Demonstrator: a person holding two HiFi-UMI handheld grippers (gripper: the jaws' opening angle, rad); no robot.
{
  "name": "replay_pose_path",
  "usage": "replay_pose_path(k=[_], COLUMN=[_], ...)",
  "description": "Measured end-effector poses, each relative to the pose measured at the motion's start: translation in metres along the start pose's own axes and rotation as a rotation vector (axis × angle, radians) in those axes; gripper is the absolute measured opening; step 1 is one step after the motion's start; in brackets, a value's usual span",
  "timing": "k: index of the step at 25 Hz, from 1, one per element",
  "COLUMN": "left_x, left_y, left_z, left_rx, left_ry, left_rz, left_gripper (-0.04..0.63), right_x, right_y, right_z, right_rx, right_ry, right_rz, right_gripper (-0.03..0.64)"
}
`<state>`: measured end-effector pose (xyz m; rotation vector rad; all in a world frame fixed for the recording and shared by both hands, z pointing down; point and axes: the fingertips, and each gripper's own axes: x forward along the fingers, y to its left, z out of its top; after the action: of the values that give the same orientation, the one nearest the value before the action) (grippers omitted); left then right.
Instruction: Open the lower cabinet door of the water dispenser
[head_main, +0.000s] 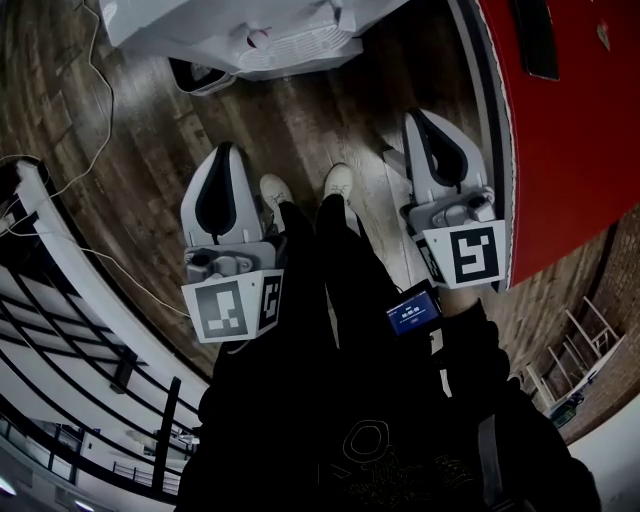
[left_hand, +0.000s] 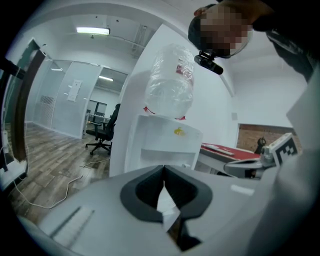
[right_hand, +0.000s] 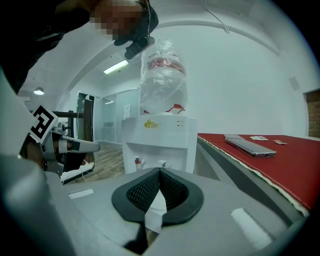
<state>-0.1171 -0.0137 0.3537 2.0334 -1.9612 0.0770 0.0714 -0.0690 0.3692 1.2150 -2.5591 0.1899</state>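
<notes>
Right gripper view: boxy white water dispenser (right_hand: 159, 134) under crinkled clear bottle (right_hand: 163, 75).

The left gripper (left_hand: 164, 168) has its jaws pressed together, with nothing between them, and points at the white water dispenser (left_hand: 165, 140). A clear water bottle (left_hand: 170, 82) stands upside down on the dispenser. Left of the dispenser are a black office chair (left_hand: 104, 131) and a cable (left_hand: 55, 196) on the wooden floor. To its right lie a red tabletop (left_hand: 226, 149) and the right gripper (left_hand: 232, 168).
</notes>
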Motion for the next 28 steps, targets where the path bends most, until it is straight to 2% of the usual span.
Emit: replay_pose_path(k=[10, 19, 28], left_x=[0.012, 0.026, 0.03], left_y=[0.008, 0.013, 0.021], left_z=[-0.017, -0.033, -0.039], left_rx=[0.009, 0.008, 0.003], left_ry=[0.017, 0.048, 0.064], left_rz=[0.025, 0.034, 0.049], left_gripper=[0.008, 0.007, 0.008], right_x=[0.01, 0.029, 0.05], right_y=[-0.009, -0.02, -0.028], right_z=[-0.017, -0.039, -0.059], right_rx=[-0.005, 0.047, 0.012], right_ry=[0.022, 0.057, 0.098], right_rz=[0.001, -0.002, -0.006], right_gripper=[-0.002, -0.002, -0.001])
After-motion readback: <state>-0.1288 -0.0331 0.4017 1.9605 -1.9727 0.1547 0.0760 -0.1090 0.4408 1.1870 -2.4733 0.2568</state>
